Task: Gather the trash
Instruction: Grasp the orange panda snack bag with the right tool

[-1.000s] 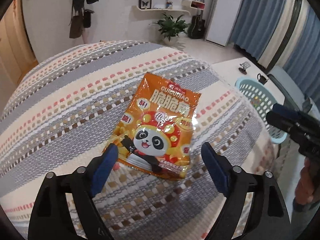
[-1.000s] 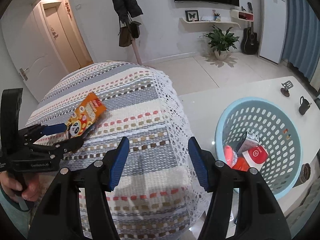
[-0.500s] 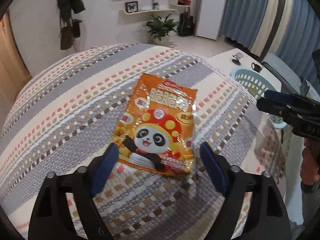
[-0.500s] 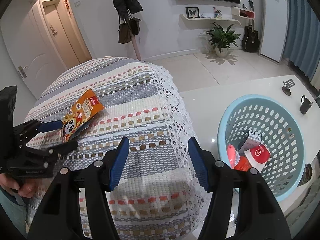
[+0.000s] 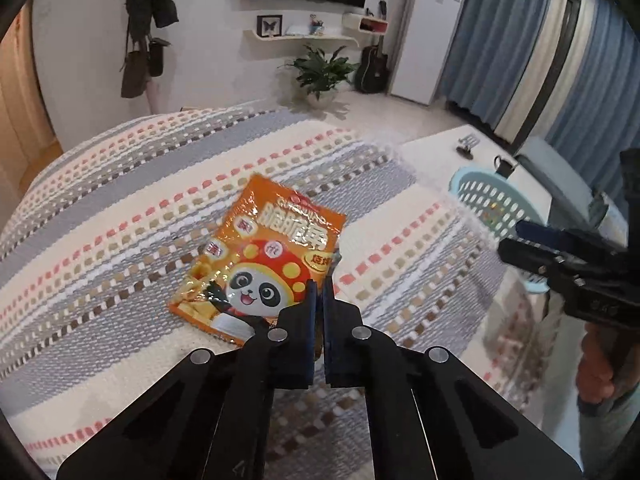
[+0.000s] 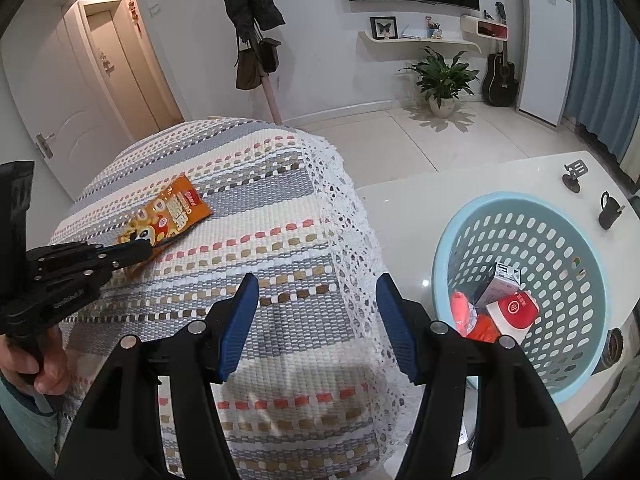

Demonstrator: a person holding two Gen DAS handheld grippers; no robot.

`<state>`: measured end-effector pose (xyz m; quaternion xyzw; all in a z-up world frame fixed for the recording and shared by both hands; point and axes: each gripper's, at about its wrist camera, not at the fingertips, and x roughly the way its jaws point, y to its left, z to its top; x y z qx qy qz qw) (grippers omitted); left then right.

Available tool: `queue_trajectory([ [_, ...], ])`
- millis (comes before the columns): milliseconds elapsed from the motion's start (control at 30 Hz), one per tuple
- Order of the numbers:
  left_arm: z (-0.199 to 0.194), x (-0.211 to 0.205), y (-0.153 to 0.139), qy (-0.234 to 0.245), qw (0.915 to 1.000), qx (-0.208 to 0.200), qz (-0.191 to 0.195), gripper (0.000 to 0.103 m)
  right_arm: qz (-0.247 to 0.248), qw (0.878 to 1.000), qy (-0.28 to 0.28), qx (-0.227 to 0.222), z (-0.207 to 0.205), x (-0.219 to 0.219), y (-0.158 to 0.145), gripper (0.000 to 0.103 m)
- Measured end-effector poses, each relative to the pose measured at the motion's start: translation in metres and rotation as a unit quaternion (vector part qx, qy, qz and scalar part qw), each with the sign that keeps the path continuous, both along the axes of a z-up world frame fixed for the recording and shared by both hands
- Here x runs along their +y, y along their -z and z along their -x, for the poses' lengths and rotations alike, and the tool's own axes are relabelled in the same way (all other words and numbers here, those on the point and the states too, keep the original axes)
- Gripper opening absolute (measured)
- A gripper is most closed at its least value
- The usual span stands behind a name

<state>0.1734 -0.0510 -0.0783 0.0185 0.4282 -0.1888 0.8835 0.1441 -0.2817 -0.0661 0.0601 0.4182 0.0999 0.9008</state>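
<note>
An orange snack bag with a panda point(image 5: 264, 260) lies on the striped cloth. My left gripper point(image 5: 319, 286) is shut on the bag's near right corner. In the right wrist view the bag point(image 6: 166, 218) lies at the left, with the left gripper point(image 6: 138, 250) pinching its near end. My right gripper point(image 6: 316, 284) is open and empty above the cloth's lace edge. A light blue basket point(image 6: 452, 236) at the right holds a red-and-white pack point(image 6: 514, 310), a small box and orange wrappers.
The striped woven cloth point(image 6: 280, 240) covers a rounded surface. The basket point(image 5: 468, 184) stands on a white table point(image 6: 404, 208) with a black cup point(image 6: 610, 210) and a small stand. A potted plant, a guitar and a fridge stand at the far wall.
My left gripper has closed from wide open onto the bag's near corner. The right gripper has stayed open, with its view shifted slightly.
</note>
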Motion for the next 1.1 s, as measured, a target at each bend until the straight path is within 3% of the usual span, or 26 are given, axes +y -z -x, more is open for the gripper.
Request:
queue_trajectory([
  [333, 0.014, -0.012, -0.049, 0.035, 0.9954, -0.036, 0.081, 0.000, -0.008, 1.000, 0.003, -0.014, 0.005, -0.010, -0.007, 0.057],
  [700, 0.010, -0.099, -0.084, 0.111, 0.9862, -0.062, 0.106, 0.000, -0.031, 0.997, 0.056, -0.032, 0.015, -0.073, -0.018, 0.057],
  [900, -0.001, -0.157, -0.088, 0.153, 0.9801, -0.064, 0.109, 0.000, -0.042, 0.993, 0.102, -0.037, 0.022, -0.120, -0.018, 0.057],
  [1100, -0.021, -0.205, -0.067, 0.179, 0.9769, -0.032, 0.113, 0.000, -0.052, 0.988, 0.145, -0.021, 0.027, -0.164, -0.004, 0.057],
])
